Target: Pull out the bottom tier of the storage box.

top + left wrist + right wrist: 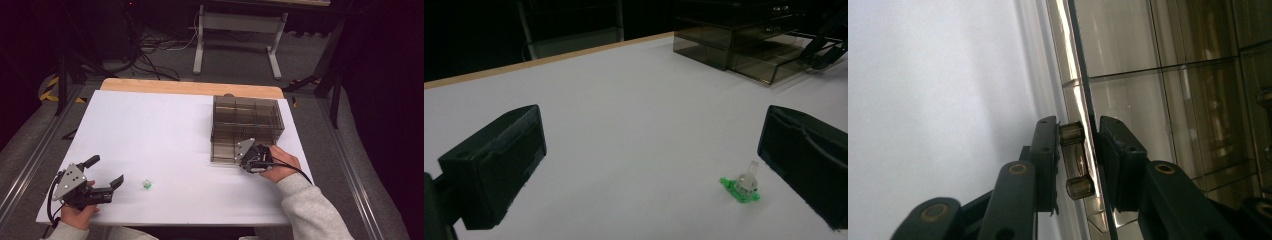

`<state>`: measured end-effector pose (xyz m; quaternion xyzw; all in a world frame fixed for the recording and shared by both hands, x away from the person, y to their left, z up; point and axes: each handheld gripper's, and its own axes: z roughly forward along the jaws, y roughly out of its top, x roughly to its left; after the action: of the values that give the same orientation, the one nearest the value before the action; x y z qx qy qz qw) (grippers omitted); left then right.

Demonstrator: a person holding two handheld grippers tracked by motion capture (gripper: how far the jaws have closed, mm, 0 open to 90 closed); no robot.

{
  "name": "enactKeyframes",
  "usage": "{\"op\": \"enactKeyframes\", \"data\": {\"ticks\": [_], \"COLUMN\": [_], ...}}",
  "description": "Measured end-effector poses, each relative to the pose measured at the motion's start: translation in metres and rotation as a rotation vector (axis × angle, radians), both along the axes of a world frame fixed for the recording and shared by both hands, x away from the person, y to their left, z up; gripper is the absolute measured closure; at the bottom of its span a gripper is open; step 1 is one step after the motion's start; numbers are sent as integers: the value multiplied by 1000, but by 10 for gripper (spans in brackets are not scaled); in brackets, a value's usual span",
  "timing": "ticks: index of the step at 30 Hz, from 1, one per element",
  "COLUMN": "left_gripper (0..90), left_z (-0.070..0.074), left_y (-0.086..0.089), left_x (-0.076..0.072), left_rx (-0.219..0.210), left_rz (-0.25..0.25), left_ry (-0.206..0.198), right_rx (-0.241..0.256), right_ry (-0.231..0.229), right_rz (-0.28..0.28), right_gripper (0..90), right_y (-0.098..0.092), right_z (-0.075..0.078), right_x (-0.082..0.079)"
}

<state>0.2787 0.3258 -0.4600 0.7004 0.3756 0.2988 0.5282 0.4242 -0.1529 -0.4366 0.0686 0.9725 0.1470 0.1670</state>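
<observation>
Clamping the drawer handle (1075, 160) of the smoked organizer (247, 120), the right gripper (256, 159) probably slips off if pulled askew, while the left gripper (102, 180) gapes.

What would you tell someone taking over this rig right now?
Left hand-held gripper: open, low over the table, the small green-based piece lying near its right jaw, not gripped.
Right hand-held gripper: shut on the drawer handle of the smoky plastic drawer box.
Done: drawer pulled partly out.
Left: likely grasp the piece and put it in the drawer.
</observation>
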Motion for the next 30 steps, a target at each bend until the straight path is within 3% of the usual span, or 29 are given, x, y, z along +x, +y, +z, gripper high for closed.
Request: {"op": "enactKeyframes", "data": {"ticks": [6, 9, 12, 14, 17, 19, 23, 30], "left_gripper": [3, 2, 3, 3, 3, 2, 3, 3], "left_z": [0, 0, 0, 0, 0, 0, 0, 0], "left_y": [0, 0, 0, 0, 0, 0, -1, -1], "left_x": [0, -1, -1, 0, 0, 0, 1, 2], "left_rx": [1, -2, -2, -2, -2, -7, -4, -5], "left_rz": [-1, 0, 0, -2, -2, -1, -2, -10], "left_ry": [0, 0, -1, -1, 0, -1, -2, -2], "right_rx": [10, 43, 112, 121, 208, 235, 362, 433], "right_ry": [5, 9, 7, -1, -32, -34, -60, -84], "right_rz": [7, 1, -27, -21, -54, -44, -74, -91], "right_gripper": [677, 632, 560, 540, 456, 405, 295, 220], "right_y": [-1, -3, -4, -5, -6, -8, -10, -11], "right_z": [-1, 3, 9, 11, 16, 20, 29, 36], "right_x": [1, 0, -2, -2, -5, -6, -9, -13]}}
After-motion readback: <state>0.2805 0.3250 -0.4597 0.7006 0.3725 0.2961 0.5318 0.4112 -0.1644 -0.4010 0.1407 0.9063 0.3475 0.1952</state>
